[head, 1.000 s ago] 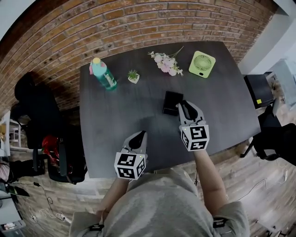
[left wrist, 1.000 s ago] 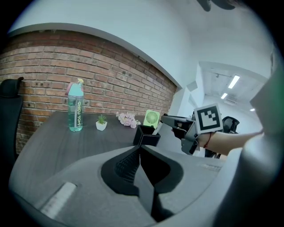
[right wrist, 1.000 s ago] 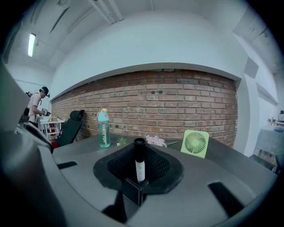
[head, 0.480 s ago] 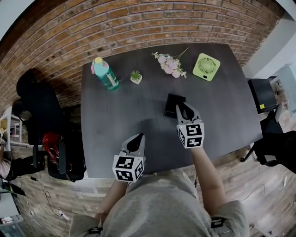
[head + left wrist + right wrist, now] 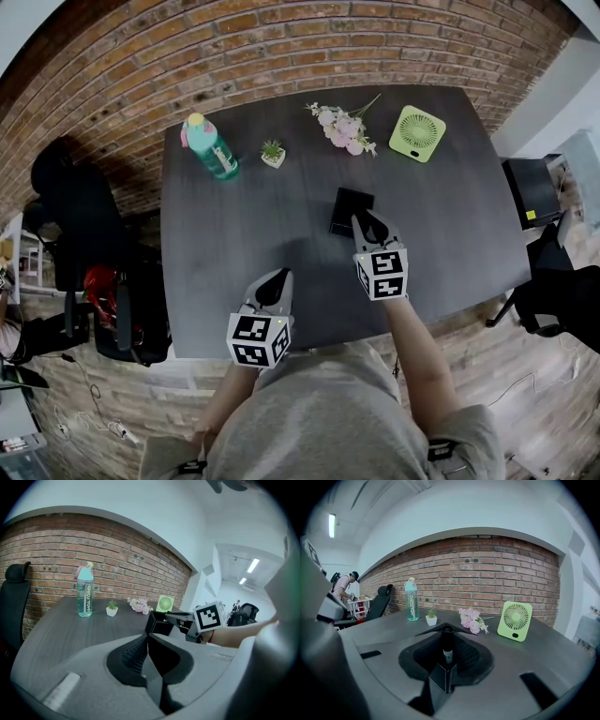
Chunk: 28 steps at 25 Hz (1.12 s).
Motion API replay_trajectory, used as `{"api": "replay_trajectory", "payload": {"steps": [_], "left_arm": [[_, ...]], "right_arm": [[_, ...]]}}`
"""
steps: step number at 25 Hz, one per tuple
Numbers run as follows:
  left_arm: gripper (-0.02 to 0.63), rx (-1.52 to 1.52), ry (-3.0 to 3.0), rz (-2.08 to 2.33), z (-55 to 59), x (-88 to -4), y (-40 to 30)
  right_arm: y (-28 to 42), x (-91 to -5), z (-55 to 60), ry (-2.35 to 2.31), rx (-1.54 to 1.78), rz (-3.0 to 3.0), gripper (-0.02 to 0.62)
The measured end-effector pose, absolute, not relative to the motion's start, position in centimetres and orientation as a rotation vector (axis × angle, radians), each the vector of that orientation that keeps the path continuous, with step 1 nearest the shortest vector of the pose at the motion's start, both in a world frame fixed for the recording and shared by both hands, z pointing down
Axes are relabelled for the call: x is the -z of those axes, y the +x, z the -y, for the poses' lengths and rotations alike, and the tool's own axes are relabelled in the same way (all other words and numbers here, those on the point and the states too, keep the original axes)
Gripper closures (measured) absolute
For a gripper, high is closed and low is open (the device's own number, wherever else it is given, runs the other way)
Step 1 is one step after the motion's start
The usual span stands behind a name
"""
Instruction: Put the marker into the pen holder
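The black square pen holder (image 5: 349, 208) stands right of the middle of the dark table (image 5: 225, 253). My right gripper (image 5: 368, 221) is at the holder's near right corner, fingertips over its rim. In the right gripper view the jaws (image 5: 447, 632) are shut on a black marker (image 5: 447, 648) with a pale band, which stands upright between the pads. My left gripper (image 5: 279, 278) rests low near the table's front edge, left of the holder, jaws together and holding nothing. The left gripper view shows the holder (image 5: 160, 624) with the right gripper (image 5: 174, 617) reaching over it.
Along the far side stand a teal bottle (image 5: 210, 148), a small potted plant (image 5: 272, 153), pink flowers (image 5: 339, 127) and a green fan (image 5: 416, 133). A black chair (image 5: 70, 216) is off the table's left edge. A person stands far off at the room's left (image 5: 343, 587).
My right gripper has shifted a little left and forward, closer over the pen holder, still holding the marker. The left gripper has stayed where it was.
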<state>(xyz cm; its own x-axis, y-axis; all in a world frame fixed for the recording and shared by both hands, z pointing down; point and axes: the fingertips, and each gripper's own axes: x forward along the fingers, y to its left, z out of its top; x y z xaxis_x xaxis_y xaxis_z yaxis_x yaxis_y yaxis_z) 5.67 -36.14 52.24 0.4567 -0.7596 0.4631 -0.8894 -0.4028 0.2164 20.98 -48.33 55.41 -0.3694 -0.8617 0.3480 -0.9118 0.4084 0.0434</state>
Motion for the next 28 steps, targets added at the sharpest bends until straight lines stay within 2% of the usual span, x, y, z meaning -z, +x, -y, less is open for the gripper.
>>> {"api": "replay_trajectory", "payload": {"steps": [28], "left_arm": [[0.586,-0.391,2.326,1.345,35.3,-51.8,5.8]], "right_arm": [[21.9,-55.6,46.7,1.564,-0.256,2.31,0.523]]}}
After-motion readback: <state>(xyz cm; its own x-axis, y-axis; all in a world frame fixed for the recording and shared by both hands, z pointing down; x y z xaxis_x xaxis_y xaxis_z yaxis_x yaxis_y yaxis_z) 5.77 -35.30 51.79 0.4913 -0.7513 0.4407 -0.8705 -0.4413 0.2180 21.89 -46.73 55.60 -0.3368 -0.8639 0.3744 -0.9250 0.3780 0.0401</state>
